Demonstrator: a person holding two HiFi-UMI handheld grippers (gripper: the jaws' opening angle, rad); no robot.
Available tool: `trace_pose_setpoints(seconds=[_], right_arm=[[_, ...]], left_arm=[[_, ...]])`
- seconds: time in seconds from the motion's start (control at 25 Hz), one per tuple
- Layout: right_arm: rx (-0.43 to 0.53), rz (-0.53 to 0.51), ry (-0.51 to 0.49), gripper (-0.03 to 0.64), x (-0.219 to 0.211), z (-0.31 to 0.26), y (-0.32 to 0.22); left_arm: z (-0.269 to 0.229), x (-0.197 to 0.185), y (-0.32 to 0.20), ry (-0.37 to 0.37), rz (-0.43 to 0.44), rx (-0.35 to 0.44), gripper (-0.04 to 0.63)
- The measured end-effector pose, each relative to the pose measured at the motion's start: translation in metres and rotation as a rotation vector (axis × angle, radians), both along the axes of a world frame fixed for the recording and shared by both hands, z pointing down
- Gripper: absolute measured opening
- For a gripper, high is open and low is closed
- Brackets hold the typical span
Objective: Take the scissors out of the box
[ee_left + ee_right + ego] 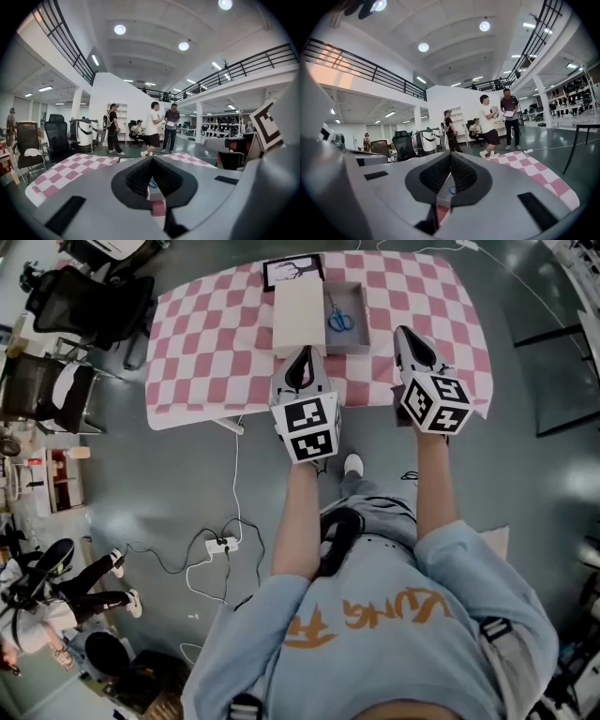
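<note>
Both ribbed claws — left claw (305, 352), right claw (406, 333) — sit pressed together, near blue-handled scissors (339, 319) in a shallow box (352, 294).

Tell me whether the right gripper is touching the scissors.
Apart. The head view shows the right gripper short of the box, with checked cloth between it and the scissors inside.

1. The box (349, 347) sits on the table (206, 343).
2. The scissors (339, 318) lie in the box, right of the lid (298, 315).
3. The left gripper (305, 352) is before the lid, and the right gripper (406, 332) is right of the box.
</note>
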State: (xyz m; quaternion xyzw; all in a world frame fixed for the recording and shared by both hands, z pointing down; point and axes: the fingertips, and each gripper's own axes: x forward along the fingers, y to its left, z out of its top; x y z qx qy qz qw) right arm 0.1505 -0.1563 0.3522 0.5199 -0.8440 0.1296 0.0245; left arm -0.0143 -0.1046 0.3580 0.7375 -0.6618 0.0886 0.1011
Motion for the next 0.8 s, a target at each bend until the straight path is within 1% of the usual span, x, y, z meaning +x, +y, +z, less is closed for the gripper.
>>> trace_pose_setpoints(seconds=[0.12,0.2,0.32,0.64,0.8], right_arm=[[0.001,0.002,-0.004,-0.003,0.007,0.004,-0.029],[0.0,0.006,-0.023,-0.003,0.012,0.005,-0.047],[-0.012,0.005,-0.043,-0.003,0.014,0.011,-0.066],[-0.079,-0.029,-0.031,-0.003,-0.007,0.045,-0.088],[-0.107,-0.024,-0.01,-0.003,-0.012,0.06,-0.099]], left_arm=[[0.005,0.002,-0.029,-0.005,-0.01,-0.009,0.017],[0.006,0.001,-0.045,-0.012,-0.018,-0.017,0.017],[0.01,-0.001,-0.06,-0.025,-0.026,-0.033,0.017],[0.036,-0.017,-0.075,-0.018,-0.049,-0.084,0.017],[0.051,-0.042,-0.092,0.012,-0.084,-0.107,0.017]])
